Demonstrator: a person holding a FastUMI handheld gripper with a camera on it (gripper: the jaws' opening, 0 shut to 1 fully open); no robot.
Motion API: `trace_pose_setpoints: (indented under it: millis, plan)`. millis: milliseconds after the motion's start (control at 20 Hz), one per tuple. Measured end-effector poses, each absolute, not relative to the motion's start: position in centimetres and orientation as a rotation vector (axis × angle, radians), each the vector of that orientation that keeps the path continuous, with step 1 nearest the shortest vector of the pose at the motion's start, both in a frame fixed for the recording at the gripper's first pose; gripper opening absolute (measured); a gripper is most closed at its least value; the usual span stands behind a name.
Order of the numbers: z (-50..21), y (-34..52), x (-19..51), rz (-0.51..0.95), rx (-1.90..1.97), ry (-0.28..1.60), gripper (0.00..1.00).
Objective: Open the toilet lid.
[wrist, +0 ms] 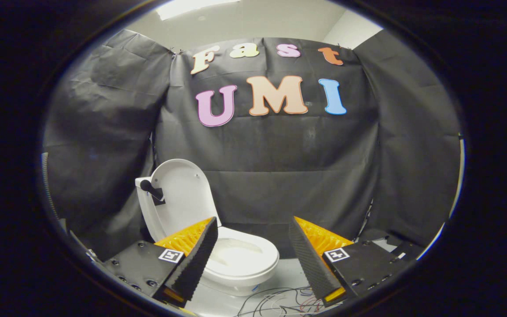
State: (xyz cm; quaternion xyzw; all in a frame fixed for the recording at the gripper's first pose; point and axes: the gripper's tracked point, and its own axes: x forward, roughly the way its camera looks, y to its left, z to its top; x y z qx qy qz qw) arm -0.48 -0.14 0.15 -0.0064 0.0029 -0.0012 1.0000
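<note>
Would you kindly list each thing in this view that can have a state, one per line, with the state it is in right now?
Toilet lid: raised, standing upright against the tank.
Toilet seat: down on the bowl.
Toilet bowl: uncovered, its inside showing.
Gripper: open, fingers spread apart, holding nothing, the toilet just beyond them.
Wires: loose on the floor by the toilet's base.

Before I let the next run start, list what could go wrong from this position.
1. The toilet lid stands raised with nothing holding it: the gripper is open, its fingers apart on either side of the seat. A knock might drop the lid.
2. Loose wires lie on the floor just below the fingers; a low move could snag them.
</note>
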Motion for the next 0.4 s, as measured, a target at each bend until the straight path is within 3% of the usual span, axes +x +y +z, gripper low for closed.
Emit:
trace_pose_setpoints:
  millis: [400]
  plan:
    - [0.2,-0.07,-0.34,-0.004,-0.013,0.007,1.0]
